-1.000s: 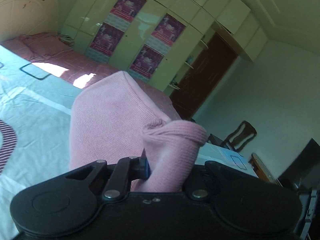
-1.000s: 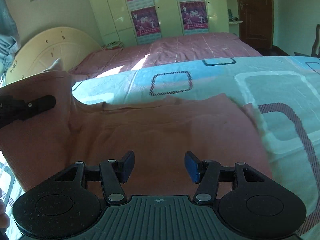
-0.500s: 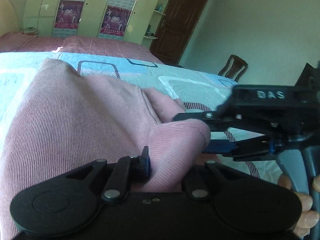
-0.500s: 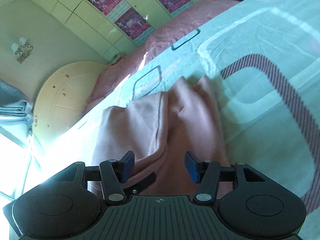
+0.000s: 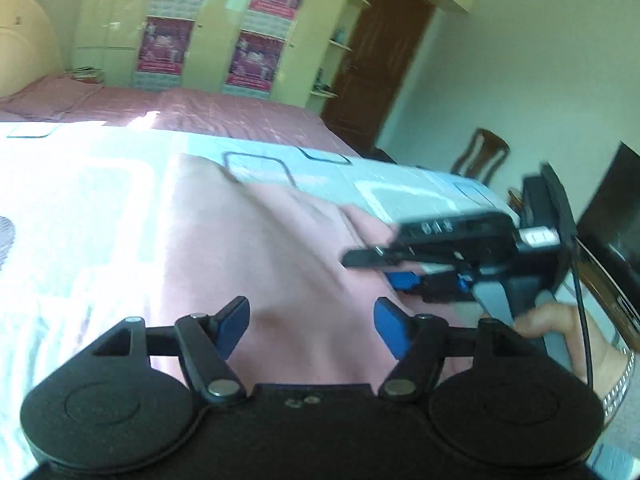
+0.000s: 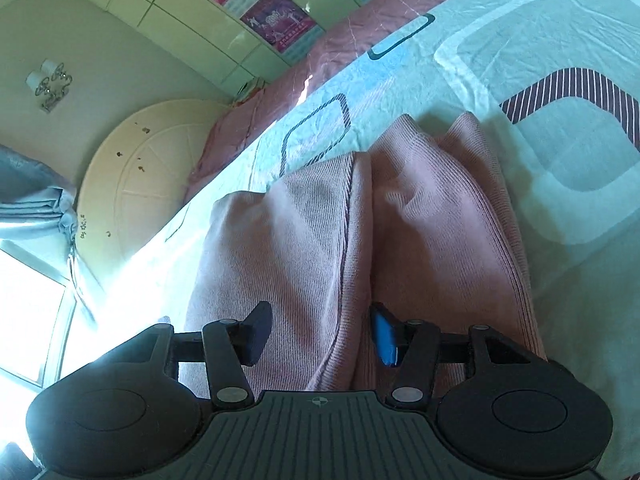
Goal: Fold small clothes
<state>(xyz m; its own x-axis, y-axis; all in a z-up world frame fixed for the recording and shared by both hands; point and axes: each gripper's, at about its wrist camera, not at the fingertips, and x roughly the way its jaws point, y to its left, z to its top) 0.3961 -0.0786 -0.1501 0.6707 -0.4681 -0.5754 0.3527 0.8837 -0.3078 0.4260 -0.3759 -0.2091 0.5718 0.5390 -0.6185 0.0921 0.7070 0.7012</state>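
A pink ribbed garment [image 5: 256, 248] lies on the patterned bedspread [image 5: 80, 184], folded over itself. In the right wrist view the garment [image 6: 328, 232] shows a folded edge down its middle. My left gripper [image 5: 310, 322] is open and empty just above the cloth. My right gripper [image 6: 318, 330] is open, its jaws on either side of the folded edge without pinching it. The right gripper also shows in the left wrist view [image 5: 384, 264], lying sideways over the garment's right edge.
The bedspread [image 6: 560, 80] has rounded-square prints. A pink sheet [image 5: 180, 108] covers the far part of the bed. Wardrobes with posters [image 5: 216, 28], a brown door [image 5: 372, 60], a wooden chair [image 5: 486, 156] and a dark screen [image 5: 612, 208] stand beyond. A cream headboard [image 6: 136, 168] is at the left.
My left gripper has let go of the pink garment and now stands open above it. The cloth has dropped flat onto the bed. My right gripper stays open over the fold.
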